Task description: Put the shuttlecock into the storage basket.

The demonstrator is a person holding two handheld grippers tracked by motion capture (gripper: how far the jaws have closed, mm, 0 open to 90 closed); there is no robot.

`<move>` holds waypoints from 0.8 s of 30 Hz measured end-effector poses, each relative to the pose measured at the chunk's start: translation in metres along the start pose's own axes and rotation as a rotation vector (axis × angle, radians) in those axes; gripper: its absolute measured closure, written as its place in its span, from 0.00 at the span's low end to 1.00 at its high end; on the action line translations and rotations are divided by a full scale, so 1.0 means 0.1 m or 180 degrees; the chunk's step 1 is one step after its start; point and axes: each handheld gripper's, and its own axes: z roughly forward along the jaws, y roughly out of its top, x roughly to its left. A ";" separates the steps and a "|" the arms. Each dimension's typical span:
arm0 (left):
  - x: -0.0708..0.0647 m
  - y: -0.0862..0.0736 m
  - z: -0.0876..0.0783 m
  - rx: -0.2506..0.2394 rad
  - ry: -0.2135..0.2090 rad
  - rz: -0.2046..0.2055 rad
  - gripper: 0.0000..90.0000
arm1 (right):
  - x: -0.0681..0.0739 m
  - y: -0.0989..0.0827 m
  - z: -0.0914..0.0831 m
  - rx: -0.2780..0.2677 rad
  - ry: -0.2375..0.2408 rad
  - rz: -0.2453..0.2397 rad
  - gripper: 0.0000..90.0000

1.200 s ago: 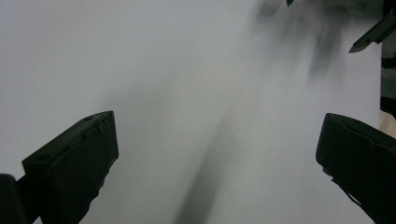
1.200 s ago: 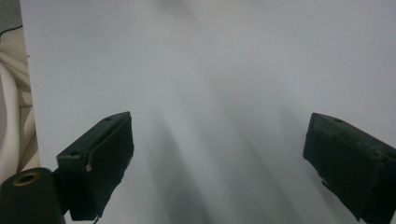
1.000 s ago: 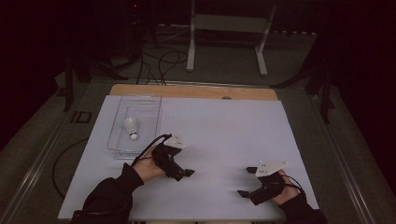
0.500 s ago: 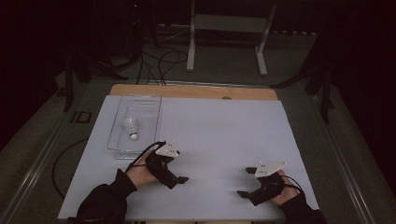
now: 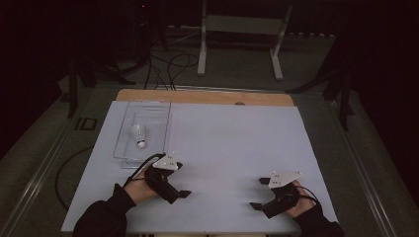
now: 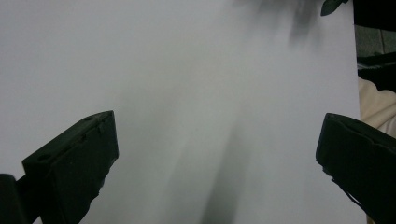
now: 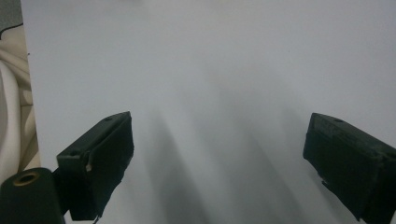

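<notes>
While both tongs gape (empty), left tongs [image 5: 182, 190], right tongs [image 5: 258, 193], shuttlecock [image 5: 139, 134] in tray [image 5: 129, 154]

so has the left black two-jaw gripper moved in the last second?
Yes. The left gripper pulled back toward the person, away from the clear plastic tray.

White shuttlecock [image 5: 139, 134] on its side in clear tray [image 5: 129, 154], cork end twd near edge, table's far-left.

My sleeves [image 5: 104, 217] get chopped off by the bottom edge in the high view. The shuttlecock [image 5: 139, 134] in the clear tray [image 5: 123, 153] is too small for detail. Far end of my left tool view is smeared, with a dark blob [image 6: 299, 18] I can't identify.
</notes>
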 end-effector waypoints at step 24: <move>0.00 -0.45 -0.22 -0.0123 0.0038 -0.0189 0.00 | 0.00 -0.01 0.00 -0.0019 0.0001 0.0012 0.10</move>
